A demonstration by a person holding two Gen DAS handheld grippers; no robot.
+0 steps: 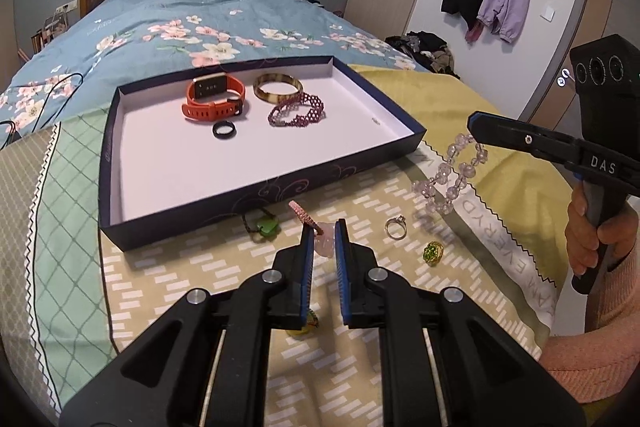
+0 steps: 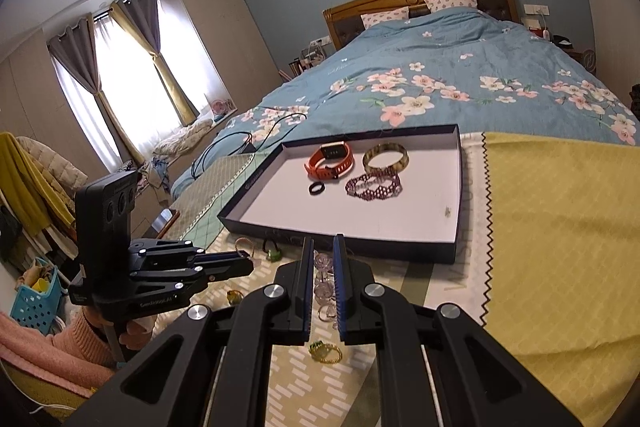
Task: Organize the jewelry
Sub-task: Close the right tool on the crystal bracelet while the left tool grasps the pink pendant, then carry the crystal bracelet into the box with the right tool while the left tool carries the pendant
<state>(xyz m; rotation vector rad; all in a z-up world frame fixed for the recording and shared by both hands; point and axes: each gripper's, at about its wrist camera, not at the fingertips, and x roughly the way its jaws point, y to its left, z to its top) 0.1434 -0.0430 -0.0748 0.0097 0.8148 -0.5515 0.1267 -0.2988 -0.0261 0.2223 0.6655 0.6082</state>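
A dark box lid (image 1: 224, 203) (image 2: 340, 243) with a white inside lies on the bed. In it are an orange watch (image 1: 214, 99) (image 2: 330, 159), a brown bangle (image 1: 278, 87) (image 2: 385, 155), a purple bead bracelet (image 1: 296, 111) (image 2: 374, 185) and a black ring (image 1: 224, 129) (image 2: 316, 188). My right gripper (image 1: 474, 125) (image 2: 323, 255) is shut on a clear bead bracelet (image 1: 452, 175) (image 2: 323, 283) and holds it above the cloth, right of the lid. My left gripper (image 1: 324, 231) (image 2: 250, 265) is shut on a pink pendant (image 1: 324, 243) with a pink cord (image 1: 302, 213).
On the patterned cloth near the lid lie a green pendant (image 1: 266, 229) (image 2: 274, 254), a silver ring (image 1: 396, 227), a green-stone gold ring (image 1: 433, 251) (image 2: 324, 351) and a yellow-green piece (image 1: 304, 327) (image 2: 235, 295). A yellow cloth (image 2: 560, 227) lies at right.
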